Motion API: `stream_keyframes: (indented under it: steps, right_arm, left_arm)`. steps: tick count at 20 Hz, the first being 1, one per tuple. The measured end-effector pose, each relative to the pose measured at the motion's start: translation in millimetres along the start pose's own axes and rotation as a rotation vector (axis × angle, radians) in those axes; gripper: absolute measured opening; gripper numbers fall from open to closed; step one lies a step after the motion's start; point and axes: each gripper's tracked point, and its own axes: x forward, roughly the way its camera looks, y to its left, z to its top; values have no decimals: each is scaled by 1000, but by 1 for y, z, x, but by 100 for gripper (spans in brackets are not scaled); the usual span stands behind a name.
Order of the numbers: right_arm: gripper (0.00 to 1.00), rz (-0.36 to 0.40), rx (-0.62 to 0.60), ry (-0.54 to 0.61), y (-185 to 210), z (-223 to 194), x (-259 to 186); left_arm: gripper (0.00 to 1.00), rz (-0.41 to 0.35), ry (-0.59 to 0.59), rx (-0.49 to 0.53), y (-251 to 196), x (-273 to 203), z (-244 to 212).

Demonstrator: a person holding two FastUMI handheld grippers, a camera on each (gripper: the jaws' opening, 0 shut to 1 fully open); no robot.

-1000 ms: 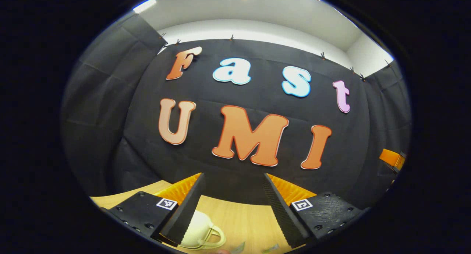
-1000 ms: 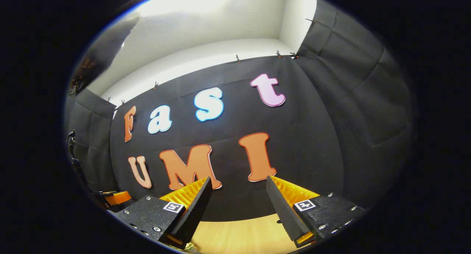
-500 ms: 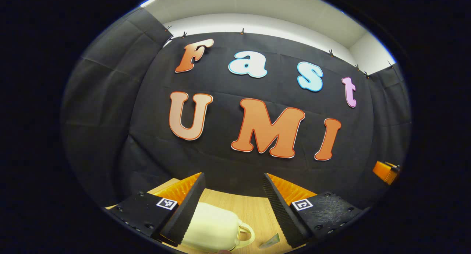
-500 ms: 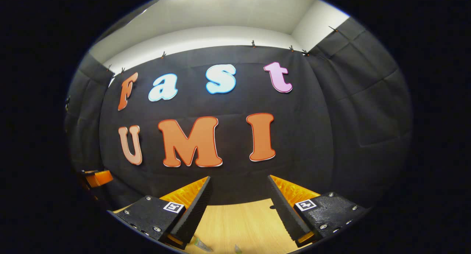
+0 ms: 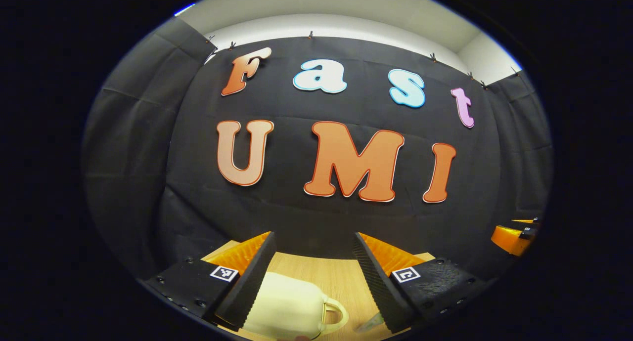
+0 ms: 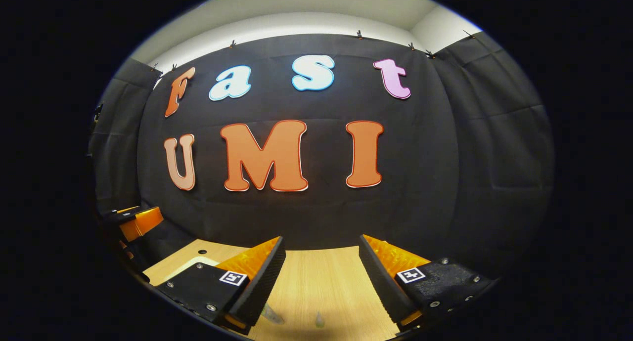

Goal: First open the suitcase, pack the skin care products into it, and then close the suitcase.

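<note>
While both grippers hang above the wooden table (image 5: pixel 341 277), we take the cream suitcase (image 5: pixel 289 309) as our landmark: a small, rounded case lying closed on the tabletop, its loop handle (image 5: pixel 335 315) pointing to the right in the left gripper view. The left gripper (image 5: pixel 312 274) is released, jaws spread wide with nothing between them, and the case sits just below and ahead of its left finger, long axis running roughly across the view. The right gripper (image 6: pixel 321 277) is likewise spread and empty; to the right of the case we see small pale items (image 6: pixel 271 315) on the wood, probably the skin care products (too small to be sure). We judge the left gripper nearer the case, so opening it falls to that side, reaching down and forward. Compared with a second ago, both cameras have tipped downward: far more of the case has come into the left gripper view, and more table into the right gripper view.
</note>
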Motion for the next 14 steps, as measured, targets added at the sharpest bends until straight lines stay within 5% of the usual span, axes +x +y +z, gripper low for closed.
stream_keyframes:
  steps: [7,14]
  right_arm:
    - [95,47,-43,11,5,-7,15]
    - [94,24,-54,62,-12,-27,20]
  left_arm:
    - [97,9,24,95,-14,22,-21]
    - [98,-30,92,393,-34,19,-96]
